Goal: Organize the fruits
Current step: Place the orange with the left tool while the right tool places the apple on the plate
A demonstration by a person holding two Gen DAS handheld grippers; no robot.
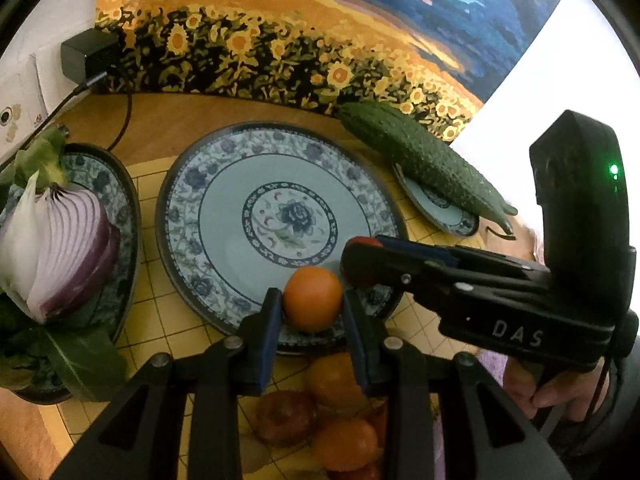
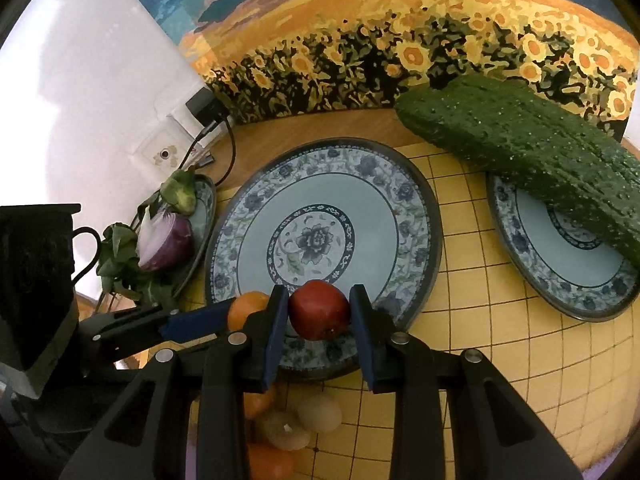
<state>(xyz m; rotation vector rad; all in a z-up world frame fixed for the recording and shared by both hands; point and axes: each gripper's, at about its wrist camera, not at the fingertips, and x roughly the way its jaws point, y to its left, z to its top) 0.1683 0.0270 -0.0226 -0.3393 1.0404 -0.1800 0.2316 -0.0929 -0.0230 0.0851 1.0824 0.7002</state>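
Note:
My left gripper is shut on a small orange fruit, held over the near rim of the large blue-patterned plate. My right gripper is shut on a small dark red fruit over the same plate's near rim. The two grippers are side by side; the right one shows in the left wrist view, and the left one with its orange fruit shows in the right wrist view. Several orange and red fruits lie on the yellow mat below the grippers.
A left plate holds a cut red onion and greens. A smaller right plate carries a cucumber. Pale round pieces lie near the fruits. A sunflower painting, a black adapter and cable stand behind.

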